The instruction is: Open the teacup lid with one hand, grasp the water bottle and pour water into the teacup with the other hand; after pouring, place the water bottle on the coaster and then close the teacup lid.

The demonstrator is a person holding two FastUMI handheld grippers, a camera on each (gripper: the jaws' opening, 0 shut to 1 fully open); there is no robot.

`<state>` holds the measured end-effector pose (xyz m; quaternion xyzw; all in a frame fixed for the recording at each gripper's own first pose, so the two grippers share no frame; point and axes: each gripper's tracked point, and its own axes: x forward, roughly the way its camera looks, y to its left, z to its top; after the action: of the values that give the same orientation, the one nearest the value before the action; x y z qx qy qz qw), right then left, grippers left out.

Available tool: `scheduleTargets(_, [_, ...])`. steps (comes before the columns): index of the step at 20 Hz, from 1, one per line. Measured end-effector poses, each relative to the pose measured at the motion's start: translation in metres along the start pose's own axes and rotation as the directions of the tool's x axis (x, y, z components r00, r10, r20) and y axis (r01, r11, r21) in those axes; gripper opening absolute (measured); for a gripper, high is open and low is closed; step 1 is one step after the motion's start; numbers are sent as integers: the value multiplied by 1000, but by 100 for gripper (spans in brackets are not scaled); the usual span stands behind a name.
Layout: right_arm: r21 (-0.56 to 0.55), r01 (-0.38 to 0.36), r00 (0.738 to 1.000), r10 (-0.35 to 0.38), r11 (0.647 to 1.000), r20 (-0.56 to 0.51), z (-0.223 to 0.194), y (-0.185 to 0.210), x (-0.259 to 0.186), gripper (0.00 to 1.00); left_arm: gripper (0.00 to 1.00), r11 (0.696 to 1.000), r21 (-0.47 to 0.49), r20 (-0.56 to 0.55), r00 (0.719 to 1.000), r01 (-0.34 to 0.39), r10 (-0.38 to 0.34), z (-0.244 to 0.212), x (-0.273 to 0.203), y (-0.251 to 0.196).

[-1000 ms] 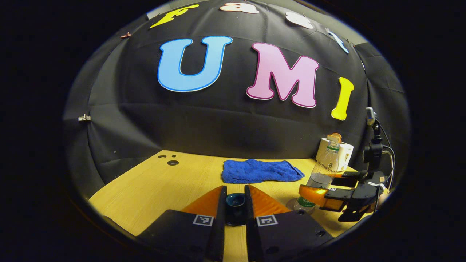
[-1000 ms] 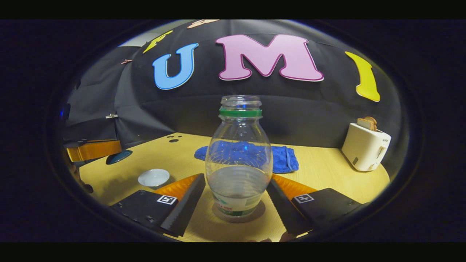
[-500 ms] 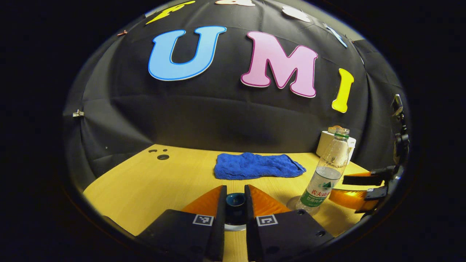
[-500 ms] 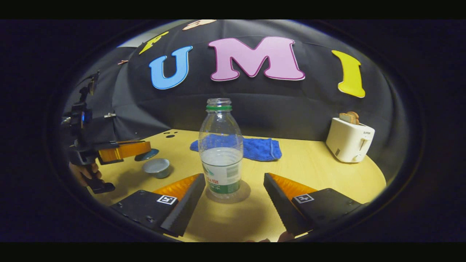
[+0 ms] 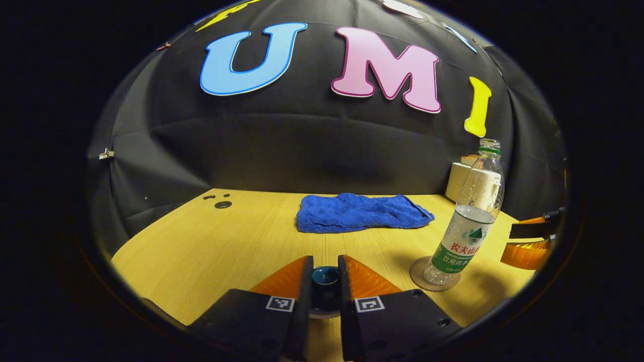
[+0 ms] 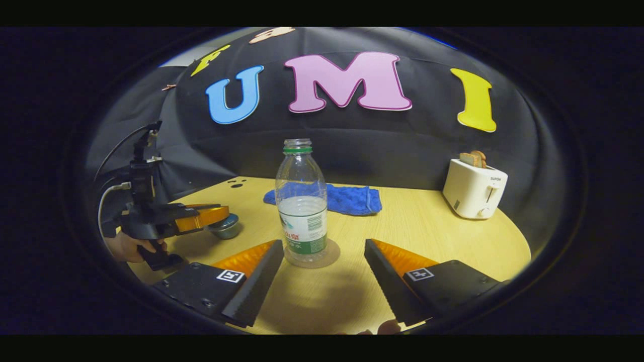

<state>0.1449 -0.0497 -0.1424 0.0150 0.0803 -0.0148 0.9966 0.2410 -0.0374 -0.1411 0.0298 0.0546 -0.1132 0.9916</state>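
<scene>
One water bottle, one coaster, one teacup, one lid, one blue towel, one toaster, two hand-held grippers: left, right.

The bottle is clear plastic with a green neck ring and a green-and-white label, uncapped, about half full of water. It stands upright on a round coaster near the table's middle. The lid, dark teal, is pinched between the left gripper's fingers. The teacup sits at far left, just under that gripper, lid directly over it.
</scene>
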Motion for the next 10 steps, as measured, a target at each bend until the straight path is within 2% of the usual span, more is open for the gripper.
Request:
scheduleTargets(2, [5, -1, 1000, 1, 1000, 3, 1, 1, 0, 100, 26, 1000, 6, -5, 1000, -3, 3, -4, 0, 1])
scheduleTargets(3, [8, -2, 1000, 2, 1000, 5, 2, 1, -1, 100, 29, 1000, 3, -7, 1000, -3, 3, -7, -1, 2])
scheduleTargets(4, [12, -6, 1000, 6, 1000, 4, 1, 2, 0, 100, 26, 1000, 3, 2, 1000, -2, 2, -4, -1, 1])
scheduleTargets(5, [16, -11, 1000, 11, 1000, -1, 1, 3, 0, 99, 31, 1000, 5, 0, 1000, -3, 3, -7, -1, 1])
scheduleTargets(8, [17, -8, 1000, 8, 1000, -4, 1, 3, -2, 100, 35, 1000, -4, 2, 1000, 6, -6, -4, -3, 0])
scheduleTargets(10, [18, -2, 1000, 2, 1000, -5, 7, 1, -9, 100, 64, 1000, -13, 15, 1000, 3, -3, 6, -12, 0])
